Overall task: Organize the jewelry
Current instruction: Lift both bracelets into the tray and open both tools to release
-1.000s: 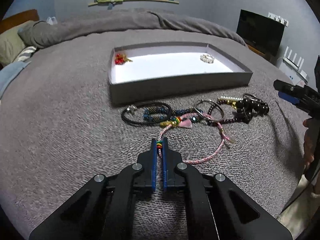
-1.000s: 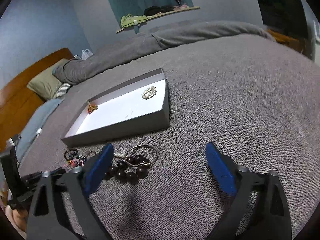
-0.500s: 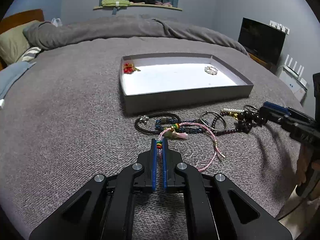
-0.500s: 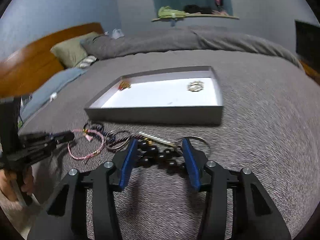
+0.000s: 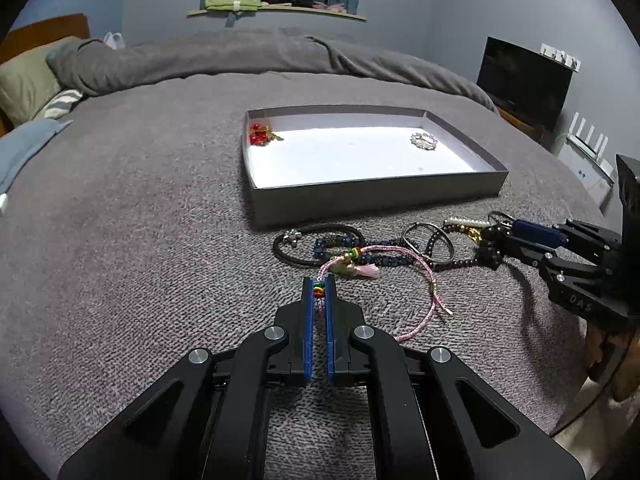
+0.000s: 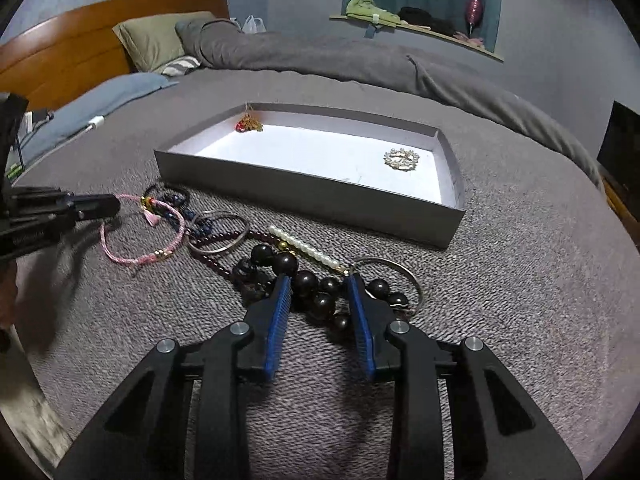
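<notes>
The left claw (image 5: 319,288) is pinched nearly closed on the pink braided cord bracelet (image 5: 430,280), gripping it at its band of red, yellow and green rings; the rest of the cord loops out toward 2 o'clock from the tips and lies on the grey bedspread (image 5: 140,240). From the right wrist view the same bracelet (image 6: 176,246) lies at 10 o'clock of the right claw (image 6: 318,280).

The right claw stands at a middling gap, its blue pads on either side of a strand of large dark wooden beads (image 6: 316,292); whether the pads press the beads cannot be told. A pearl bar clip (image 6: 306,249) lies just beyond the beads at 12 o'clock, and a thin metal bangle (image 6: 390,270) lies at 1 o'clock, partly under the right finger. A second silver bangle (image 6: 218,232) overlaps a thin strand of small dark red beads (image 6: 212,258) at 10 o'clock.

In the left wrist view a black cord bracelet (image 5: 288,254) and a blue bead bracelet (image 5: 384,258) lie at 12 o'clock of the left claw, between it and the shallow grey tray (image 5: 376,196). The tray sits on the bed beyond the heap; a red charm piece (image 5: 260,136) rests in its far left corner and a pearl ring brooch (image 5: 424,141) near its far right corner
</notes>
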